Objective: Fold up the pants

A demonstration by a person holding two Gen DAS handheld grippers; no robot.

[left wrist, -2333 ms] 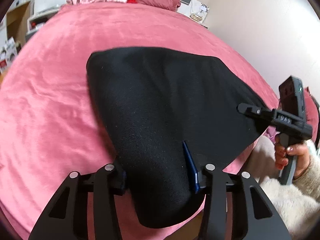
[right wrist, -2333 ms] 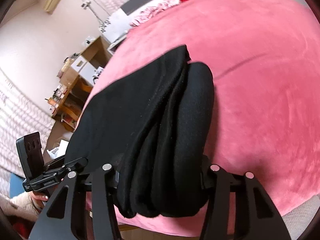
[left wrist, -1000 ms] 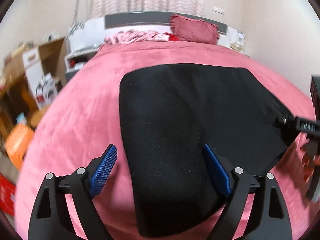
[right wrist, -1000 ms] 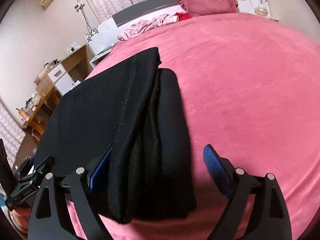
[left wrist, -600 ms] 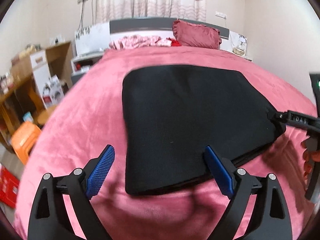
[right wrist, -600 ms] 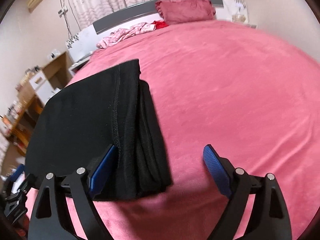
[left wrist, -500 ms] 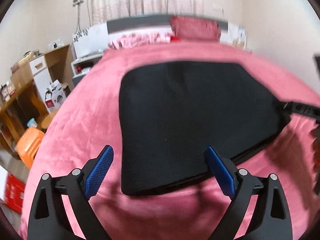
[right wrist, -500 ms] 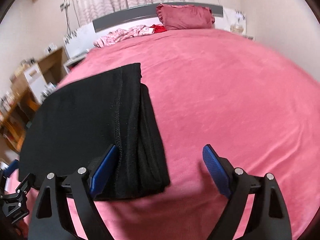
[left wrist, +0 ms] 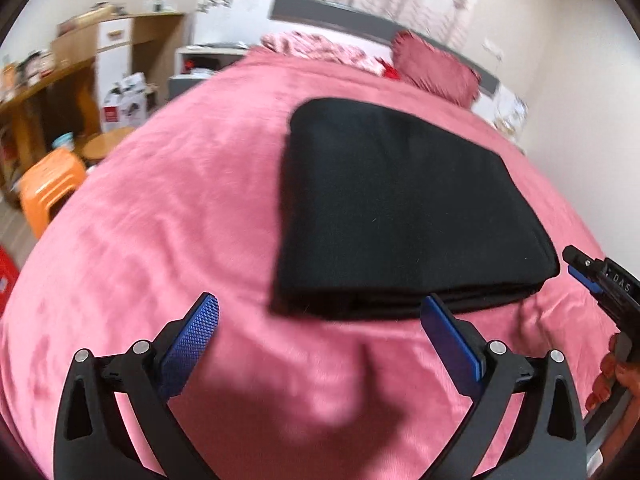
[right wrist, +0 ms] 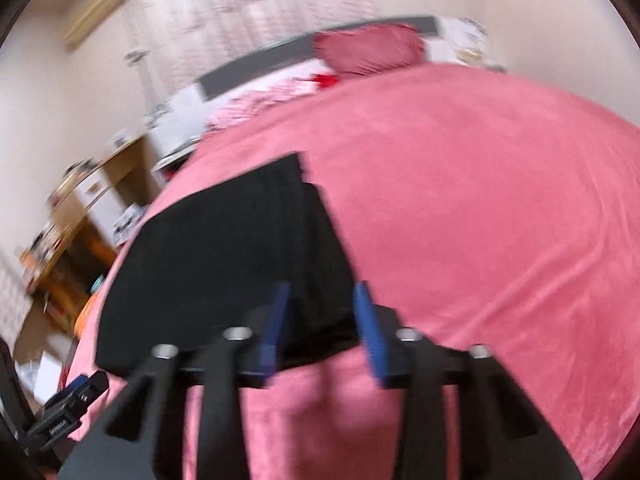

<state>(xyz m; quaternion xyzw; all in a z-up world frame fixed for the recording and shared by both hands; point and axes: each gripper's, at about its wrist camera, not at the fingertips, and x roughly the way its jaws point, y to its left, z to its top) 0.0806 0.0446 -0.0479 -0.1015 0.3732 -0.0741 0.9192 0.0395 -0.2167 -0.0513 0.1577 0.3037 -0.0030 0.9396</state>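
Two grippers noted: your left gripper (left wrist: 320,332) hangs spread wide, clear of the folded black fleece pants (left wrist: 400,208) lying on the pink plush bedspread (left wrist: 160,240); your right gripper (right wrist: 322,322), fingers narrowed, straddles the pants' near corner; contact blurred, cannot tell.

- Wide bed under a pink plush blanket (left wrist: 168,216), filling the near scene.
- Dark red pillow (left wrist: 436,68) against a grey headboard (left wrist: 332,14) at the far end.
- Patterned pale curtains (right wrist: 248,8) behind.
- Wooden desk (left wrist: 52,80) and orange plastic stool (left wrist: 48,184) at left.
- Cream wall (left wrist: 576,60) at right.
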